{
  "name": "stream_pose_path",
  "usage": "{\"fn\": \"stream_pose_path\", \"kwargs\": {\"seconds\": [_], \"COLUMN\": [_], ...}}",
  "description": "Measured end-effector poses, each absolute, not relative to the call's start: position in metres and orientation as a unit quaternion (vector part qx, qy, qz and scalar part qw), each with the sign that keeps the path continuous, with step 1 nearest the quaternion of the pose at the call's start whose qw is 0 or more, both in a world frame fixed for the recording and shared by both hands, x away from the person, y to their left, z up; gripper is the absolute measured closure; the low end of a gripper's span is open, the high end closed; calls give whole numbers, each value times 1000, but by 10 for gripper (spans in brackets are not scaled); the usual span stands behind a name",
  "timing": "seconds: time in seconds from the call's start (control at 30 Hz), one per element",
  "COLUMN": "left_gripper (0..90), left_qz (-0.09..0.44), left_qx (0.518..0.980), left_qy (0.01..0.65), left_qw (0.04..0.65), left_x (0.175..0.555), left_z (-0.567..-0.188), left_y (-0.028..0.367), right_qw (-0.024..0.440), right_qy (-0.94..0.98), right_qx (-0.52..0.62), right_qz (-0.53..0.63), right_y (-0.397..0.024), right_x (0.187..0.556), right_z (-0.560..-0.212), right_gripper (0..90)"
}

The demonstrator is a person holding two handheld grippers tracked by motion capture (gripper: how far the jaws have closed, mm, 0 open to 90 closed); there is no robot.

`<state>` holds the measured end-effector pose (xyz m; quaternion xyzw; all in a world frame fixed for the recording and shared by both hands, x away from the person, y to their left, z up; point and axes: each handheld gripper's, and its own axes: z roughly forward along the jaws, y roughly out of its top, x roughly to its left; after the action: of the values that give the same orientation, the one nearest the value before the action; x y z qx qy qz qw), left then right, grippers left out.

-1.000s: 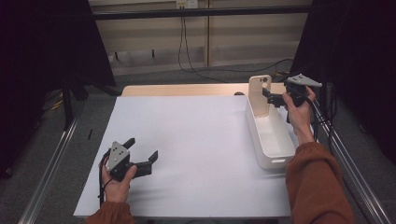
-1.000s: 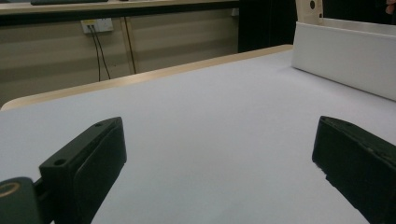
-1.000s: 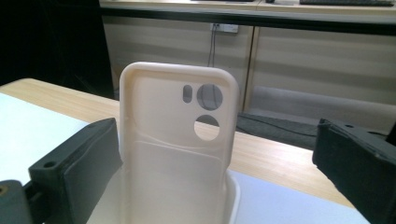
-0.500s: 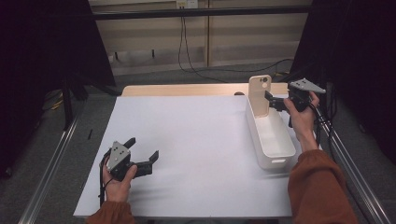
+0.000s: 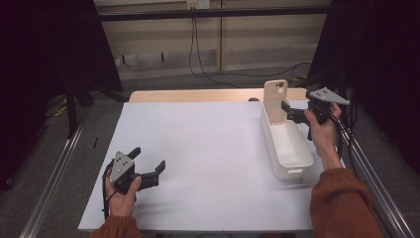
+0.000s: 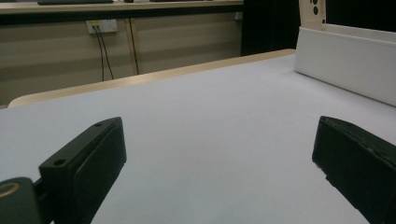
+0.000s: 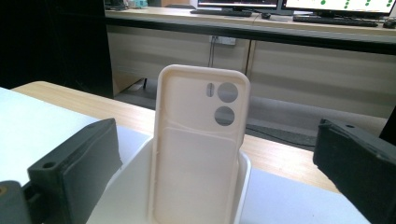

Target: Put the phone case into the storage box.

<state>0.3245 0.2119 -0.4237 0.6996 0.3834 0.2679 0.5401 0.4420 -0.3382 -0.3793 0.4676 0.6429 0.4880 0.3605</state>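
phone case (image 7: 198, 149), upright at the bin's (image 5: 292, 157) far end: we judge it light, flexible. we'd pinch its side edges; both grippers, right (image 5: 291, 113) and left (image 5: 148, 167), gape empty.

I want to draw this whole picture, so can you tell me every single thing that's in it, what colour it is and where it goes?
Phone case: one, cream, standing upright at the far end of the bin, leaning on its end wall.
Bin: one, white, long and narrow, on the table's right side.
Table: one, white sheet on top, a wooden edge at the far side.
Wall socket: one, white with dark cables hanging down, on the beige wall behind.
Monitors: two, lit, on a desk far behind in the right gripper view.
Left gripper: one, black, open, low at the table's near left.
Right gripper: one, black, open, beside the phone case, not touching it.
Sleeves: two, rust orange, at the bottom edge.
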Motion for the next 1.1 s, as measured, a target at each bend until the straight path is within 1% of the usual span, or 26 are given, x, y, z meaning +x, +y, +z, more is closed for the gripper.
{"fn": "stream_pose_path", "kwargs": {"seconds": [0.4,0.93,1.07,1.1], "left_gripper": [29,27,27,27], "left_qz": [272,275,274,275], "left_qx": [697,692,686,688], "left_qy": [386,392,399,396], "left_qw": [540,540,543,542], "left_x": [320,315,313,313], "left_z": [-423,-421,-421,-421], "left_y": [218,223,223,224], "right_qw": [376,382,398,394], "right_qy": [638,635,632,631], "right_qx": [467,456,451,451], "right_qz": [483,493,489,493], "right_y": [-346,-347,-348,-348], "right_x": [418,384,373,370], "right_z": [-374,-373,-372,-372], "right_gripper": [0,0,0,0]}}
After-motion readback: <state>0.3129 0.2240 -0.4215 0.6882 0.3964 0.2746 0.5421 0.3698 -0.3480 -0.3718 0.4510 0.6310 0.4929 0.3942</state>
